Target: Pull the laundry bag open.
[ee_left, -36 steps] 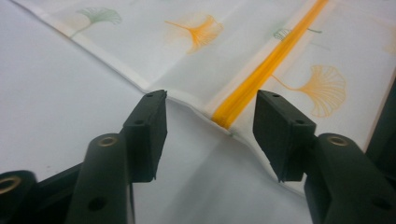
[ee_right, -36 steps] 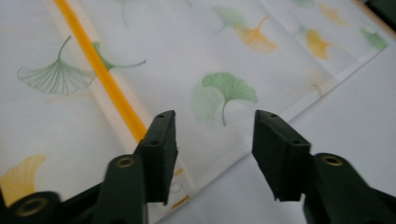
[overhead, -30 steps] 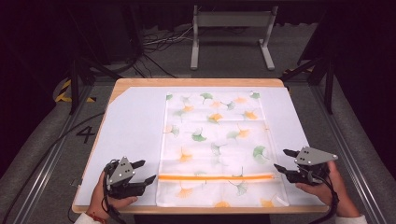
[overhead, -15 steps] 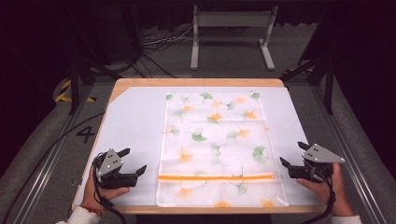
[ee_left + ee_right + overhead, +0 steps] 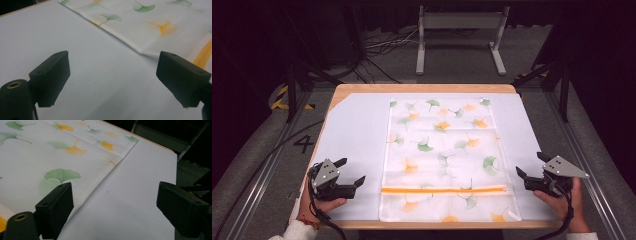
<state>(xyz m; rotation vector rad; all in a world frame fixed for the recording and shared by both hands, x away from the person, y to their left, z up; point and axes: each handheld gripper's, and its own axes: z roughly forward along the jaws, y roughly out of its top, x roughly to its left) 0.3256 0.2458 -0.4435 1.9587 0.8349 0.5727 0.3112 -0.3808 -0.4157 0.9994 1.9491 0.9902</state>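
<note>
Both grippers sit low at the near corners of the table, one on each side of the ginkgo-leaf cloth. Left gripper has its jaws spread wide with nothing between them but bare white table cover; they have just been opening. Right gripper is the same: jaws wide apart, just opened, empty.

What the next grasp hangs on is the cloth's side edges. It lies flat in the middle of the table, long axis running away from the person, an orange stripe crossing it near the close end. From the left gripper the cloth's left edge lies inward, to its right, a short stretch of bare cover between. From the right gripper the right edge lies inward the other way, and it looks slightly nearer: in the right gripper view the hem runs right up past one jaw, while in the left gripper view the cloth's edge lies ahead of the jaws.

Whether the cloth is a single layer or folded double I can't make out. Its near hem runs close along the table's front edge.
</note>
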